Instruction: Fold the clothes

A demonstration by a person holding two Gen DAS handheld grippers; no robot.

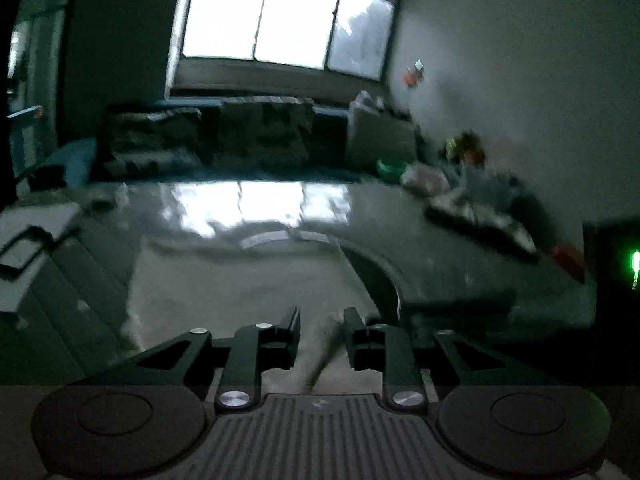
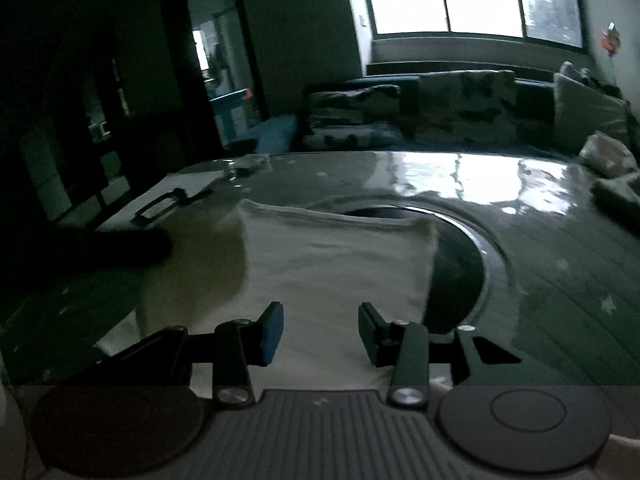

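A pale garment (image 2: 332, 264) lies spread on the glossy grey table (image 2: 560, 264), part folded over, its far edge a straight fold. It also shows in the left wrist view (image 1: 240, 288). My left gripper (image 1: 322, 334) is low over the near part of the cloth, and a ridge of the fabric (image 1: 326, 344) runs up between its narrowly parted fingers. My right gripper (image 2: 320, 330) is open and empty, just above the near edge of the garment.
A dark round inset (image 2: 460, 264) in the table lies partly under the cloth's right side. A flat white item with a dark handle (image 2: 160, 204) sits at the left. Clutter (image 1: 472, 200) lines the right wall. A sofa with cushions (image 2: 440, 112) stands behind the table.
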